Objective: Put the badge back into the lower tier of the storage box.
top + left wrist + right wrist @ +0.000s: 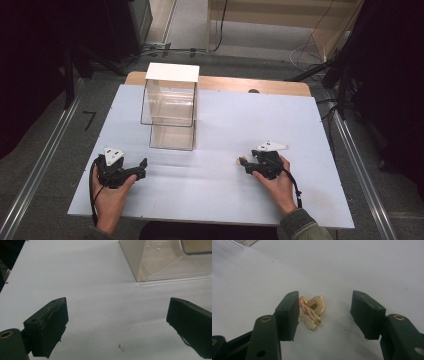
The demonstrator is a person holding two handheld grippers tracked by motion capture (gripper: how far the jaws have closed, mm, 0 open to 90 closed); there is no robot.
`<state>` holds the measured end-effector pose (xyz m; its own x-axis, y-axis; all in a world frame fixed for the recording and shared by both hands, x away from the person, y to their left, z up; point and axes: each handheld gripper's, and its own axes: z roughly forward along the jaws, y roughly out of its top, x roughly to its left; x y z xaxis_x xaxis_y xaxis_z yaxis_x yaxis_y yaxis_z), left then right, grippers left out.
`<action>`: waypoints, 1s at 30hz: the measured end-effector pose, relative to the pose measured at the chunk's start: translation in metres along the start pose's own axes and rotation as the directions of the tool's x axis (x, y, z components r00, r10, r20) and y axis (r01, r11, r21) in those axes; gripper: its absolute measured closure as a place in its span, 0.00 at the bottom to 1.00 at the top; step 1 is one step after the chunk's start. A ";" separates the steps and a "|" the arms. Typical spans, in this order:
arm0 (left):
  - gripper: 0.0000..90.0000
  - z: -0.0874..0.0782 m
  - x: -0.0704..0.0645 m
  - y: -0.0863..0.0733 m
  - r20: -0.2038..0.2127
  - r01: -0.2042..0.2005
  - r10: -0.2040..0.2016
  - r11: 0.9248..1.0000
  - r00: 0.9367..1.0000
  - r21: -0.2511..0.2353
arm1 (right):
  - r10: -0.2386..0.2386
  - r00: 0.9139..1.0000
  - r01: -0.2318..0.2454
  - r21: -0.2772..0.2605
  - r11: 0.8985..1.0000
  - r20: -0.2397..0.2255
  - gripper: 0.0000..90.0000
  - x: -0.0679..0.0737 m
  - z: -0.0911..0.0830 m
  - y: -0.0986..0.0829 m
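Two tools are in my hands, and the work sits with the right tool [323, 315]: its jaws stand wide apart around a small golden trinket [312, 312], a clip or charm of clear amber plastic, I cannot tell which. The piece lies on the white surface [215, 175] and leans against my left-hand jaw in the right gripper view, with a broad gap to the other jaw. Nothing is gripped yet.

To take it well, I judge I should shift the tool sideways until the trinket sits midway between the jaws, keep the tips low and close to the surface, then close slowly. The piece looks thin and slick, so a fast or off-centre squeeze could flip it out or push it along. In the high view the same tool [246, 162] rests at the near right of the surface, the trinket at its tip.

My left tool [117, 322] is likewise wide open and holds nothing; it rests at the near left [142, 167], pointing toward the clear box.

That clear box [170, 107] stands well apart, toward the far left of centre, a tall see-through container with a white lid [172, 72]. Through its walls I see nothing inside; its near corner [150, 262] shows only bare, glinting panels.
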<state>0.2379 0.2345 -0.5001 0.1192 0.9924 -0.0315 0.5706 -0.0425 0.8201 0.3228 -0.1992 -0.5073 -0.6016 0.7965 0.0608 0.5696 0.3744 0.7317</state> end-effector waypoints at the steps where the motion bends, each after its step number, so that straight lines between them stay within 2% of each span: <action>1: 0.05 0.000 0.000 0.000 0.000 0.000 0.000 1.000 1.000 0.000 | -0.004 1.000 0.004 0.000 1.000 0.000 0.43 0.000 0.001 0.000; 10: 0.05 0.000 0.000 0.000 0.000 0.002 -0.002 1.000 1.000 -0.002 | -0.015 1.000 0.015 0.012 1.000 -0.011 0.52 0.004 0.004 0.001; 18: 0.05 0.000 0.000 0.000 0.002 0.000 0.000 1.000 1.000 -0.001 | -0.033 0.998 0.034 0.014 0.999 -0.046 0.66 0.007 0.004 0.001; 21: 0.05 0.000 0.000 0.000 0.002 0.000 0.000 1.000 1.000 -0.003 | -0.043 0.998 0.044 0.016 0.999 -0.046 0.68 0.008 0.004 0.001; 25: 0.05 0.000 0.000 0.000 0.001 0.000 0.000 1.000 1.000 -0.003 | -0.052 0.998 0.052 0.000 0.999 -0.042 0.77 0.008 0.000 0.002; 30: 0.05 0.000 0.000 -0.001 0.002 0.001 -0.001 1.000 1.000 -0.003 | -0.057 0.997 0.057 -0.008 0.998 -0.054 0.82 0.008 -0.004 0.002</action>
<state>0.2373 0.2348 -0.5004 0.1201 0.9922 -0.0332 0.5678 -0.0412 0.8221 0.3172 -0.1942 -0.5028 -0.6628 0.7468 0.0553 0.5299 0.4155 0.7393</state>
